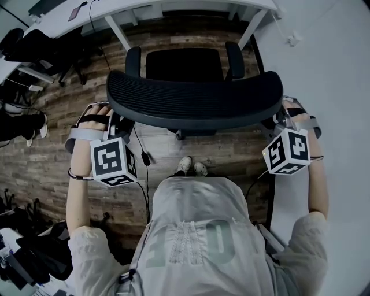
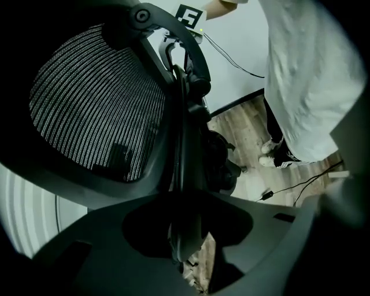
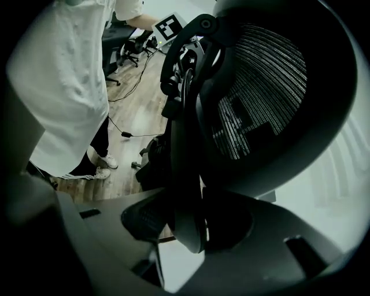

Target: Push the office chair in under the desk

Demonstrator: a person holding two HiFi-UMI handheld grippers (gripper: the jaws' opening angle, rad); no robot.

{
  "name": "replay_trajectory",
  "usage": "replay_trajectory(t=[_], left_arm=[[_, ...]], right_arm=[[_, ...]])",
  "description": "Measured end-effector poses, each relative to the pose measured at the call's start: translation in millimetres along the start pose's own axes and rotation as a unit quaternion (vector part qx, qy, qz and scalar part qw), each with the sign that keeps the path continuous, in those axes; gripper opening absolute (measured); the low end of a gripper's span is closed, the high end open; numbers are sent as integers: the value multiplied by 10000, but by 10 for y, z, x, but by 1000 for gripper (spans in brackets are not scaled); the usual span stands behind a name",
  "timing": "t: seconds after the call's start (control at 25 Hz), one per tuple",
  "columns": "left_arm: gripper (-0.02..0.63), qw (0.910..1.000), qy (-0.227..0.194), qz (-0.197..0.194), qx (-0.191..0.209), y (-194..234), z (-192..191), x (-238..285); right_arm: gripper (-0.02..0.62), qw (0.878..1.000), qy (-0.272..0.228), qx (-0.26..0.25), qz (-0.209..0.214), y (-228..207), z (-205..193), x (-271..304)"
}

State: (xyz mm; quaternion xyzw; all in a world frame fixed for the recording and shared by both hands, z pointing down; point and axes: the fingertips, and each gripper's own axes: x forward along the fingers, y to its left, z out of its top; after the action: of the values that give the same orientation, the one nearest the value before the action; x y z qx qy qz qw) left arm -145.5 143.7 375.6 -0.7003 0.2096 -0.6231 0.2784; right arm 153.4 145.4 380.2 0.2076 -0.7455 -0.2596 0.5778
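Note:
The black office chair stands in front of me with its mesh backrest point(image 1: 193, 98) nearest and its seat point(image 1: 184, 63) facing the white desk point(image 1: 115, 14). The seat lies between the desk's two slanted legs. My left gripper point(image 1: 119, 125) holds the backrest's left end, and my right gripper point(image 1: 276, 122) holds its right end. In the left gripper view the jaws point(image 2: 186, 231) close on the backrest's frame edge, with the mesh point(image 2: 92, 98) to the left. In the right gripper view the jaws point(image 3: 188, 222) pinch the other frame edge beside the mesh point(image 3: 260, 87).
A black cable with a power adapter point(image 1: 144, 157) lies on the wood floor by my shoes point(image 1: 192, 166). Other dark chairs point(image 1: 34, 46) crowd the left side. A white wall point(image 1: 324, 69) runs along the right. Desk legs point(image 1: 118, 32) flank the chair's armrests.

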Motion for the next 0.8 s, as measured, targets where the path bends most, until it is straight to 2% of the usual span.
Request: replay_trajectory(t=[0.28,0.8], left_arm=[[155,10000,74,28,1,218,-109,216],[157,9997,208,154,19,1010,-467,880]], right_arm=[[163,9999,22,83,-67,-192,9,202],[163,9993,-32,369,-87,-909,61,847]])
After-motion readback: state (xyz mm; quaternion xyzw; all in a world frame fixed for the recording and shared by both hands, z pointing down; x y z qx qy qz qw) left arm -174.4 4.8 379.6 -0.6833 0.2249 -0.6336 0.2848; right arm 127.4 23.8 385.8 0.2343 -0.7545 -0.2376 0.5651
